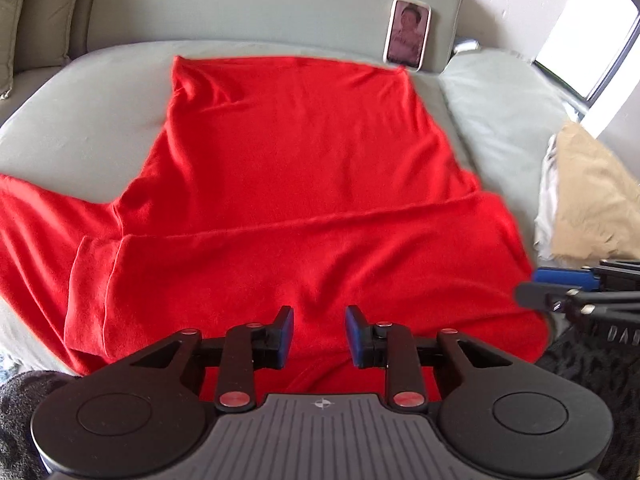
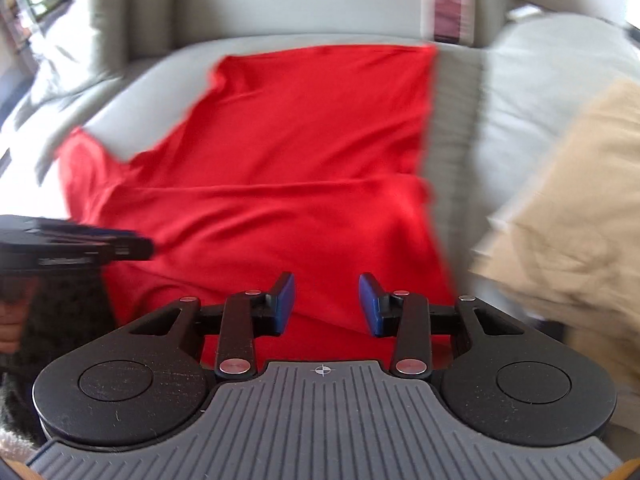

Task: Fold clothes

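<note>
Left gripper and right gripper gape empty over red shirt; phone at 1 o'clock.

A grey-green sofa carries a red garment spread flat on its seat, a phone propped against the backrest, and what looks like tan clothing at the right

left gripper jaws apart, over red garment | sleeve folded across | right gripper at right edge
</note>
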The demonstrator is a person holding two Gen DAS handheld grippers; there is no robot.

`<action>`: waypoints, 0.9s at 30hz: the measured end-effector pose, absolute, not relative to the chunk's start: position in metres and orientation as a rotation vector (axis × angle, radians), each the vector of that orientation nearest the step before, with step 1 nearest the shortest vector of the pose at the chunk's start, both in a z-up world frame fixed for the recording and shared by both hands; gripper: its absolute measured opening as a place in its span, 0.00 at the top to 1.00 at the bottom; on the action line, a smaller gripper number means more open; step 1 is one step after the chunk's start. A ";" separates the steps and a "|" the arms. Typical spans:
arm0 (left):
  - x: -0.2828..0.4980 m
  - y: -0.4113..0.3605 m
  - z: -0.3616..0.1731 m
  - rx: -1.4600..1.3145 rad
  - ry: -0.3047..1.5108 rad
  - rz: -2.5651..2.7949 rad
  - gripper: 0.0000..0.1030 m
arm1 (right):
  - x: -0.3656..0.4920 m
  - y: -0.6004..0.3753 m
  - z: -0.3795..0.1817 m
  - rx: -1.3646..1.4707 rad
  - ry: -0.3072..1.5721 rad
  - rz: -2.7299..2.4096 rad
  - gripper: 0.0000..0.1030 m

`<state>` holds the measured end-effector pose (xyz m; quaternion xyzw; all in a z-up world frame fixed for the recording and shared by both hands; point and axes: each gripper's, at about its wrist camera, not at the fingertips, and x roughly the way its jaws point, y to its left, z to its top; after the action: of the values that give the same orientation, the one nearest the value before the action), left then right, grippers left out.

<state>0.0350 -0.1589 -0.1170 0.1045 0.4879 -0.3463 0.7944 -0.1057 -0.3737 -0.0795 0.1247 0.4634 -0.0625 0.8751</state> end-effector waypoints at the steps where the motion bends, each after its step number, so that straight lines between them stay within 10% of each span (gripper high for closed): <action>1: 0.034 -0.159 -0.122 0.239 1.065 -0.741 0.70 | -0.097 -0.363 -0.085 0.248 0.986 -0.112 0.60; 13: 0.025 -0.121 -0.125 0.196 1.156 -0.741 0.61 | -0.116 -0.345 -0.111 0.231 1.190 -0.056 0.50; 27: 0.100 0.028 -0.061 -0.308 0.940 -0.425 0.39 | -0.122 -0.349 -0.029 0.625 0.827 0.008 0.36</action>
<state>0.1003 0.0281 -0.0611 -0.1466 0.4478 -0.2022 0.8585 -0.1221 -0.3494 -0.0295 0.2988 0.3951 0.0036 0.8687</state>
